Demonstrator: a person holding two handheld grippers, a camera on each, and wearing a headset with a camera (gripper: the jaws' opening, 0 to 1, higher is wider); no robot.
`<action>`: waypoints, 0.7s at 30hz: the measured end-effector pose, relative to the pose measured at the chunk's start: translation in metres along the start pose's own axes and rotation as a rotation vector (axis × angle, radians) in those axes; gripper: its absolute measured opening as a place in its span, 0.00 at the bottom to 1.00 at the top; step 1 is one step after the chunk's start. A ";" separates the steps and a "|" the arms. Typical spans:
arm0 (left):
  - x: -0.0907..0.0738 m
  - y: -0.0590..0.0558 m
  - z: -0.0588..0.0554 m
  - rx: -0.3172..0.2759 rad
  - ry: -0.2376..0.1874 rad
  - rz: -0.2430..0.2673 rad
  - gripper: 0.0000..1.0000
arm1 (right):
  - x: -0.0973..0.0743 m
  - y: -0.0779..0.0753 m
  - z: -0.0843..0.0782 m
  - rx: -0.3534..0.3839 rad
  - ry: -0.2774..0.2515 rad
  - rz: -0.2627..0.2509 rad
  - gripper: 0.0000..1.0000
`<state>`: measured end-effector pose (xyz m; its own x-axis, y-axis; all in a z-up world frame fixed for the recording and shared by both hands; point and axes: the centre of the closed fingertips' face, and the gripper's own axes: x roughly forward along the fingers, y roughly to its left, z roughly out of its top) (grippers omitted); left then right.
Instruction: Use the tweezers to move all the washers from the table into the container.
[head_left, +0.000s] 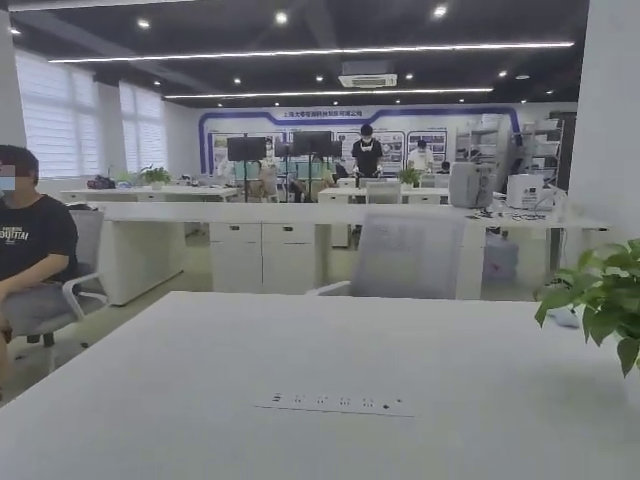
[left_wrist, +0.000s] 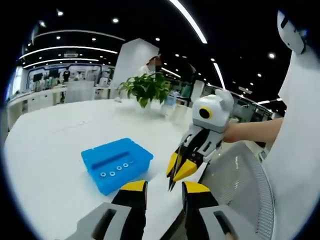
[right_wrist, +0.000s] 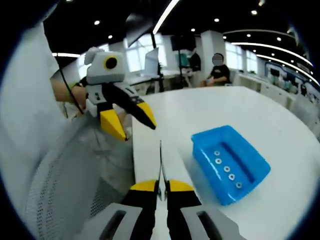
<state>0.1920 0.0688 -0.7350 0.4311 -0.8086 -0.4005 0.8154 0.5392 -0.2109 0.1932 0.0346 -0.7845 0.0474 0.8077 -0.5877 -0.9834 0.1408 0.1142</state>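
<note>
The white table (right_wrist: 280, 125) stretches ahead of both pairs of jaws, and one blue container (right_wrist: 230, 162) sits on it. In the right gripper view the container lies forward and to the right of the right gripper (right_wrist: 161, 185), near its jaws but apart from them. In the left gripper view the same container (left_wrist: 117, 162) lies forward and to the left of the left gripper (left_wrist: 165, 187), also clear of its jaws. The left gripper's two yellow-tipped jaws stand spread with an open gap and nothing between them, and its jaws look just as parted from the other side (right_wrist: 136, 131). The right gripper's jaws are pressed together on one pair of tweezers (right_wrist: 161, 160), whose thin blades run straight out past the jaw tips, over the near edge of the table and short of the container. Five washers (right_wrist: 226, 169) lie inside the container in a single row along its shallow groove. The left gripper view gives the same count of five (left_wrist: 119, 168).
</note>
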 end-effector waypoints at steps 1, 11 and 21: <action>0.005 -0.005 0.001 0.024 0.020 -0.026 0.24 | 0.001 0.002 -0.003 -0.018 0.021 0.008 0.03; 0.029 -0.026 0.007 0.197 0.107 -0.140 0.11 | 0.010 0.013 -0.020 -0.173 0.177 0.068 0.03; 0.039 -0.028 -0.005 0.337 0.197 -0.171 0.00 | 0.019 0.009 -0.029 -0.253 0.271 0.056 0.03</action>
<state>0.1838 0.0231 -0.7493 0.2232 -0.8017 -0.5544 0.9636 0.2673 0.0013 0.1799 0.0343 -0.8182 -0.0224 0.6247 -0.7805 -0.9969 -0.0726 -0.0294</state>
